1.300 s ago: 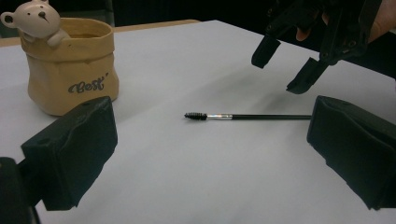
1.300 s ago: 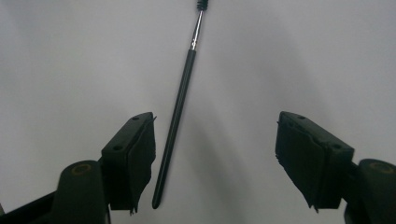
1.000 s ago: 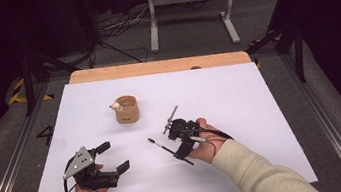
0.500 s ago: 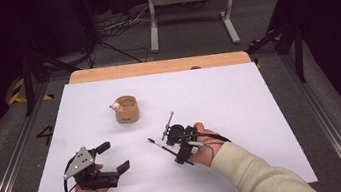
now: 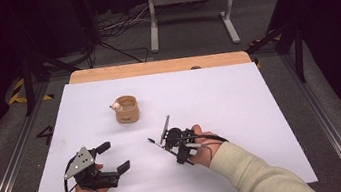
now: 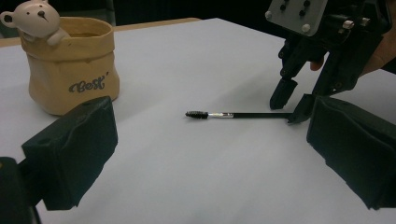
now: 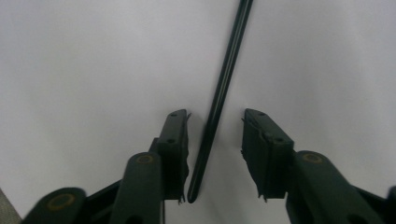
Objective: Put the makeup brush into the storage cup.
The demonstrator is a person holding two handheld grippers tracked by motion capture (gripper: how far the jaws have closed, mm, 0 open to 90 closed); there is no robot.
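White paper is covering the table (image 5: 239, 96), where a thin black brush (image 6: 233, 115) is lying flat right of centre. The right gripper (image 7: 215, 154) is straddling its handle end, jaws closing in but not yet pressing. The left gripper (image 5: 111, 157) is resting near-left, jaws apart.

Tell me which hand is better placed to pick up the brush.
Right. The right gripper already straddles the brush handle, jaws just closing but not yet gripping. The left gripper sits open, well aside.
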